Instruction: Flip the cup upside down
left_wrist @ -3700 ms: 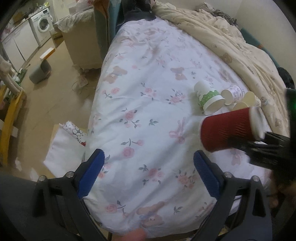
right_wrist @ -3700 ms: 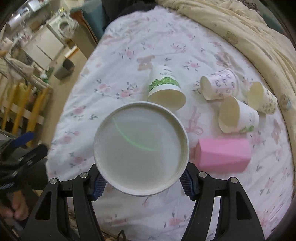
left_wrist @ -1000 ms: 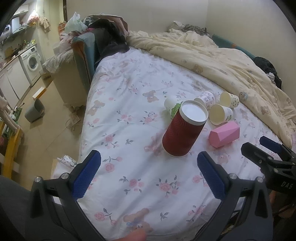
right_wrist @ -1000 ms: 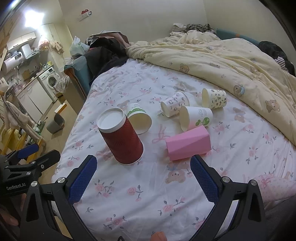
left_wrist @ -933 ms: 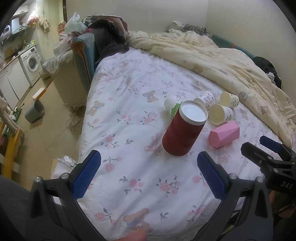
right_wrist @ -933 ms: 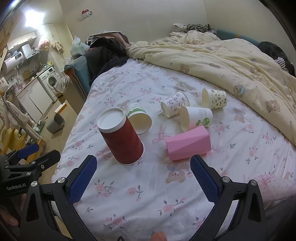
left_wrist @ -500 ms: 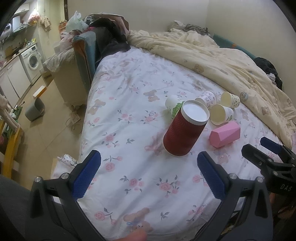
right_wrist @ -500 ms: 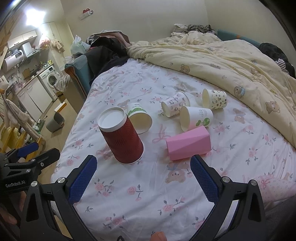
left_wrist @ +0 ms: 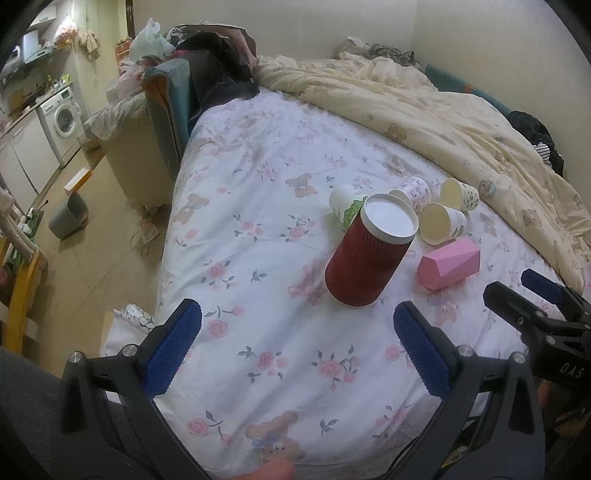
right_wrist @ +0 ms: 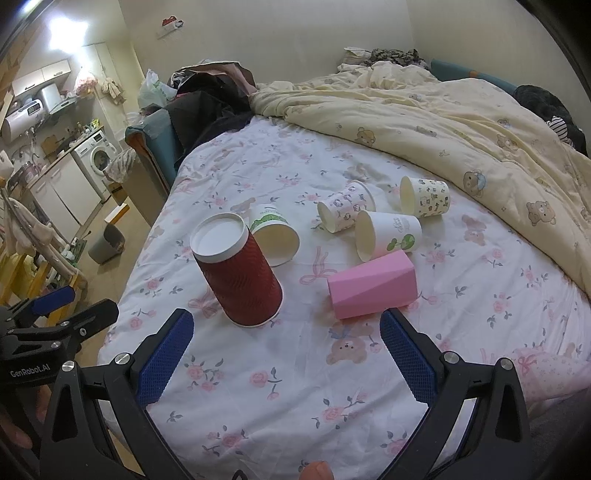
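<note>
Dark red ribbed cup (right_wrist: 238,275), pink faceted cup (right_wrist: 371,284).

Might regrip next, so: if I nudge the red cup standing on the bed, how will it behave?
The red cup stands upside down and leaning on the soft floral sheet, so it will probably tip easily. Once down, its round wall would likely roll. It looks like light paper, which may crush.

Lighting: dim, warm indoor. Source: ceiling light (right_wrist: 61,27), upper left, flaring to white glare. Shadows: soft, short beside cup (right_wrist: 236,273). Optics: strong fisheye bending, black vignette at corners. Focus: centre sharp, edges slightly soft.
</note>
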The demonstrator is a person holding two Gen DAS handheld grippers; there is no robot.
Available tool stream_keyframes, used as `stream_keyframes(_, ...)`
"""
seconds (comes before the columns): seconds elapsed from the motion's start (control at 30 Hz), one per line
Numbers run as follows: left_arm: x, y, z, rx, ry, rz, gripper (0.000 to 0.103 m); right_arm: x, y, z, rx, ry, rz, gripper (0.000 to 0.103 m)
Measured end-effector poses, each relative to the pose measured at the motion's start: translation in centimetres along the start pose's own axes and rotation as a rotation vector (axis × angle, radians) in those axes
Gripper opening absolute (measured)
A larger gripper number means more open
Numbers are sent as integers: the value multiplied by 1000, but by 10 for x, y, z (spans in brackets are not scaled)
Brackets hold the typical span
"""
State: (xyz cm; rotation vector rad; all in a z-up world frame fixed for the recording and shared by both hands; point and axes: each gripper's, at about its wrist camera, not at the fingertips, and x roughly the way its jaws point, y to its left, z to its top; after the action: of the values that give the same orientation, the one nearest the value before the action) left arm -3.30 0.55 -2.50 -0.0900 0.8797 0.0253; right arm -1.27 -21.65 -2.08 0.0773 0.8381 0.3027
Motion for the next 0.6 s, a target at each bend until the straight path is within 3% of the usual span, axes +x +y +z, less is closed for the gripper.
stream_keyframes(0.6, 1, -2, -2, 2, 1, 2, 103, 0, 0, 0, 1, -1, -2, 103)
